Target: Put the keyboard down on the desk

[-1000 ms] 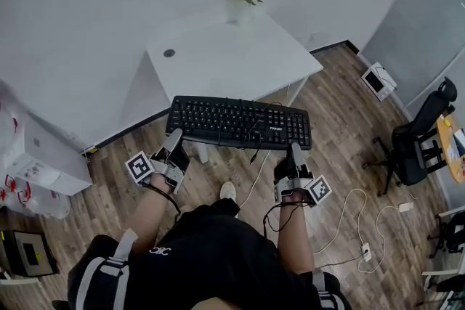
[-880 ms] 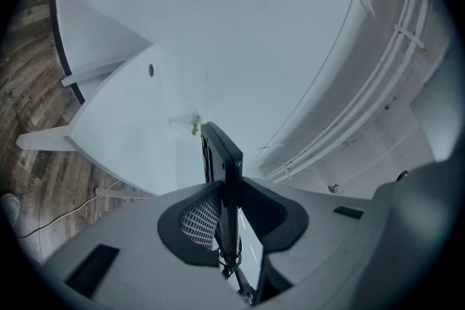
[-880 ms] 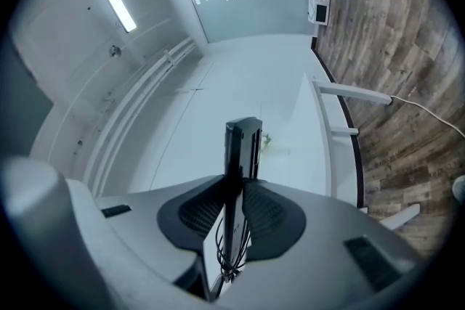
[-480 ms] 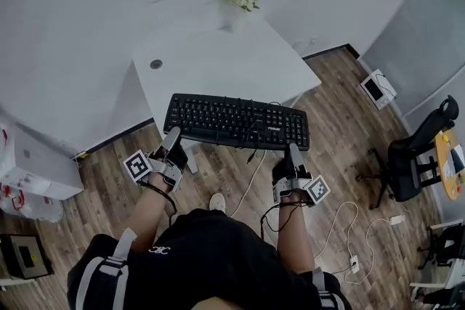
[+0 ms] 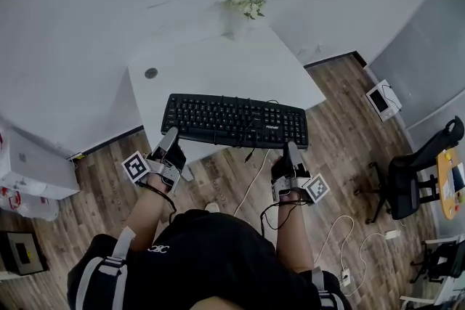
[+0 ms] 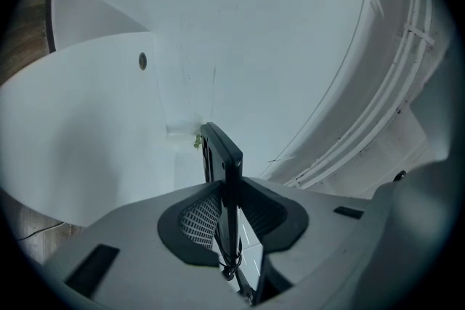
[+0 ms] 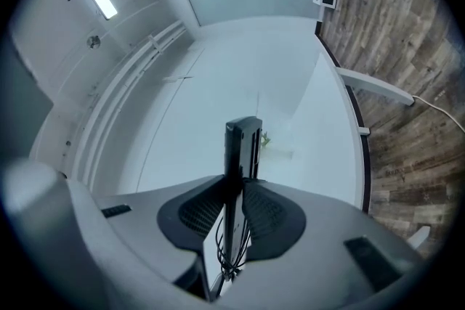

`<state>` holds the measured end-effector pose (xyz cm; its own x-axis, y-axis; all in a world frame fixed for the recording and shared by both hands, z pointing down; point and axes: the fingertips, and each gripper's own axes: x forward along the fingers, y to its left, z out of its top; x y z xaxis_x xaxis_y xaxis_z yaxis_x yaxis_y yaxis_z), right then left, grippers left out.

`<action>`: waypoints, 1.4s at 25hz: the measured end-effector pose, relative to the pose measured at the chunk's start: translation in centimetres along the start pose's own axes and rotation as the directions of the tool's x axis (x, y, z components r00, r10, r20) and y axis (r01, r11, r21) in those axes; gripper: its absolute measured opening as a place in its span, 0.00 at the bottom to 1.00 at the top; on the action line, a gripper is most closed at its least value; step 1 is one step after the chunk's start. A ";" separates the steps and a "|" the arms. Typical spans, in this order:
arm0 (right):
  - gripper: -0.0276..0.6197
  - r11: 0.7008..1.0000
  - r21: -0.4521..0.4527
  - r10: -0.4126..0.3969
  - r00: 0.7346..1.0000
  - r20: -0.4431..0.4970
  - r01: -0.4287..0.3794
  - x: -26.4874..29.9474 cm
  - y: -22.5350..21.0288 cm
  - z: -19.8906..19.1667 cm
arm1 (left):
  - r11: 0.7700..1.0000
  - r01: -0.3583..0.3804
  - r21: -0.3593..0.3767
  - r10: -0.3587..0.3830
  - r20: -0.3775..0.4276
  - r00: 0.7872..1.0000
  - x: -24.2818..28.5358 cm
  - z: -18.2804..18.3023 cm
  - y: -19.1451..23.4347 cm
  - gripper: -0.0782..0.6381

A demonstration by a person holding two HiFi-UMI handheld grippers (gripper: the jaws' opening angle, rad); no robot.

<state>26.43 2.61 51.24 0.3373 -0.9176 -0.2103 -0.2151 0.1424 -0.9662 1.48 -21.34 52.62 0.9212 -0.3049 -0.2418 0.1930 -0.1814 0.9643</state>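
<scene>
- left tongs [image 5: 173, 133] were clenched on the left end of the keyboard [image 5: 236, 121]
- right tongs [image 5: 291, 148] were clenched on its right end
- keyboard was held level in the air, above the near edge of the worktop [image 5: 218, 69]

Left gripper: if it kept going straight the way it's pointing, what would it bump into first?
The left gripper is clamped on the keyboard, so that would travel with it. Beyond, across the desk, the plant vase probably comes first, though depth is unclear.
</scene>
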 end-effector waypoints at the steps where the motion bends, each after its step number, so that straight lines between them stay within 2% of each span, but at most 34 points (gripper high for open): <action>1: 0.17 1.000 0.004 0.002 1.000 0.001 -0.002 0.4 -0.1 0.3 | 1.000 -0.001 0.002 0.001 0.000 1.000 0.5 0.0 0.0 0.23; 6: 0.17 0.999 0.035 -0.004 1.000 -0.010 0.004 1.9 -1.5 0.9 | 1.000 -0.027 0.015 0.027 0.011 1.000 1.2 0.3 0.3 0.23; 15: 0.17 0.997 0.074 0.001 0.993 -0.122 0.008 7.9 -4.5 0.6 | 0.997 -0.073 0.032 0.069 0.124 0.990 1.3 2.6 2.3 0.23; 19: 0.17 0.994 0.106 0.004 0.982 -0.187 0.017 12.1 -5.9 1.0 | 0.995 -0.094 0.035 0.086 0.196 0.977 2.7 4.0 2.9 0.23; 23: 0.17 0.995 0.104 0.023 0.971 -0.239 0.002 16.4 -7.2 2.2 | 0.992 -0.115 0.053 0.100 0.235 0.967 4.6 5.1 4.2 0.23; 35: 0.17 0.989 0.130 -0.017 0.924 -0.382 0.072 26.6 -12.7 4.2 | 0.980 -0.195 0.024 0.173 0.368 0.914 9.4 7.9 8.8 0.23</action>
<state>42.03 -22.05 57.23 -0.0343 -0.9921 -0.1206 -0.0696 0.1227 -0.9900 9.20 -33.16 57.93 0.7507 -0.6539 -0.0938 0.0014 -0.1403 0.9901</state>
